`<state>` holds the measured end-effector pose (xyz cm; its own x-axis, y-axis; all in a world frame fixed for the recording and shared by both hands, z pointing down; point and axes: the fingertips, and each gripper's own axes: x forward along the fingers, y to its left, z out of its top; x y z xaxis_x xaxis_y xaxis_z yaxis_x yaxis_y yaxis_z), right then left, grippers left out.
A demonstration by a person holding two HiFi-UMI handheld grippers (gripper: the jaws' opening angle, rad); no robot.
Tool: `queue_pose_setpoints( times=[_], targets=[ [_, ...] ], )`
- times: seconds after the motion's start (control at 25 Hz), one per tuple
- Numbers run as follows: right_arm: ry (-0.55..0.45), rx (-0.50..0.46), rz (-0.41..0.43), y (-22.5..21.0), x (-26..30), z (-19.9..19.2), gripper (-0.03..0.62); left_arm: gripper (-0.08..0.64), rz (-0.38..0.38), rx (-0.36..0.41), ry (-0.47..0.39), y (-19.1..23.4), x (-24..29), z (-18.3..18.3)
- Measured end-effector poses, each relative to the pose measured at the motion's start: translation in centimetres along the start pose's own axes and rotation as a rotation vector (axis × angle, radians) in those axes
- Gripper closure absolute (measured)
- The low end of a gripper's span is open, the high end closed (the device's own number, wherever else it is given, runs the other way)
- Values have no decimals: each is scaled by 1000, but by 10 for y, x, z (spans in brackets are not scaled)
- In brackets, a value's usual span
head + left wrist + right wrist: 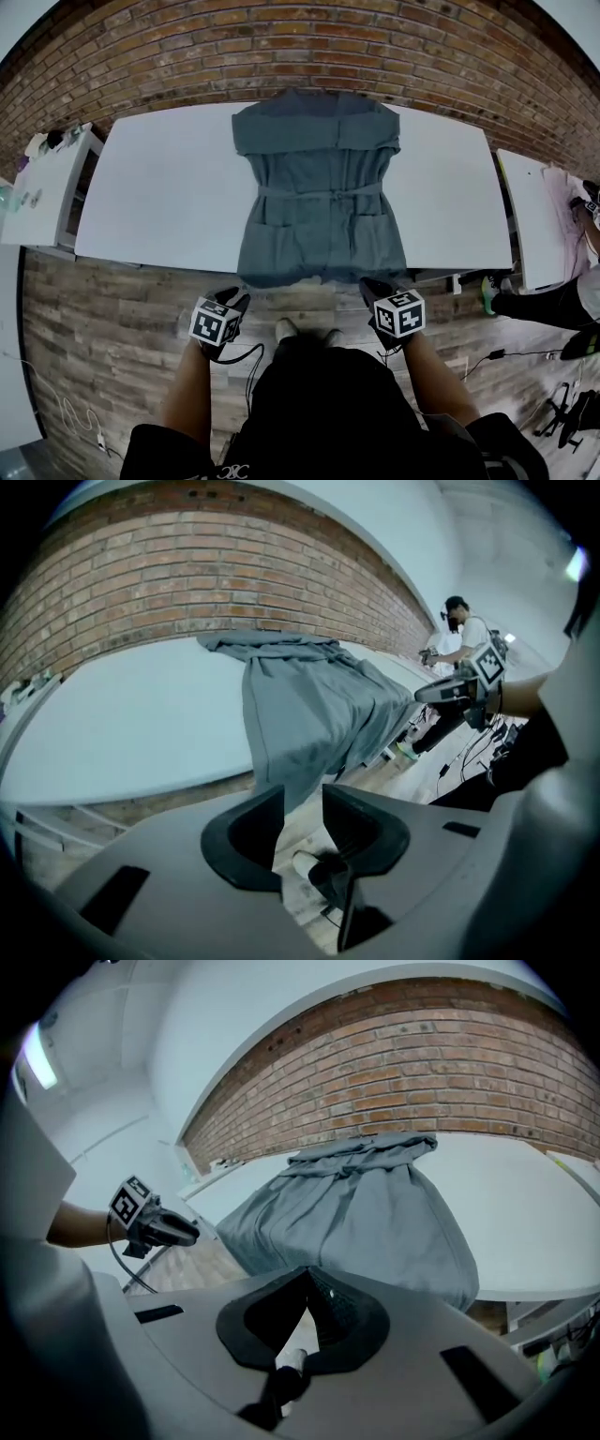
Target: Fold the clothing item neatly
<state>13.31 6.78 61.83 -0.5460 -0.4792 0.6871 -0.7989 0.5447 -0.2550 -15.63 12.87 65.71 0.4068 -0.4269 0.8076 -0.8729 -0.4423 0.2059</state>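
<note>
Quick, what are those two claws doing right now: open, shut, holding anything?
Left claw: open, nothing between its jaws.
Right claw: shut, holding nothing.

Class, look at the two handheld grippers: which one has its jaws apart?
The left gripper: a clear gap shows between its jaws, while the right gripper is shut.

Garment: we find it flat on the table, at mid-width, with the hem hanging over the near edge.
Brick wall: behind the table.
Left gripper: before the near edge, just below the hem's left corner.
Right gripper: just below the hem's right corner.
Side tables: left side table and right side table, one off each end.
</note>
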Motion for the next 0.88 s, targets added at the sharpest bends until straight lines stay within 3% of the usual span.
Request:
queue_pose_setpoints(
  times=[0.2, 0.28, 0.4, 0.56, 0.72, 0.88],
  targets=[
    [99, -49, 14, -29, -12, -49, 578, 386, 39, -25, 49, 4, 28, -30],
    [136, -38, -16, -53, -15, -70, 504, 385, 42, -59, 57, 11, 41, -36],
    [182, -3, -76, -91, -16, -97, 445, 348, 27, -93, 58, 25, 62, -41],
    [197, 19, -152, -135, -4, -103, 334, 319, 39, -75, 72, 41, 80, -38],
    [213, -24, -170, -156, 12, -100, 325, 319, 45, 11, 116, 42, 94, -37],
    [237, -80, -157, -158, 28, -98, 327, 319, 27, 11, 85, 41, 109, -27]
  ],
)
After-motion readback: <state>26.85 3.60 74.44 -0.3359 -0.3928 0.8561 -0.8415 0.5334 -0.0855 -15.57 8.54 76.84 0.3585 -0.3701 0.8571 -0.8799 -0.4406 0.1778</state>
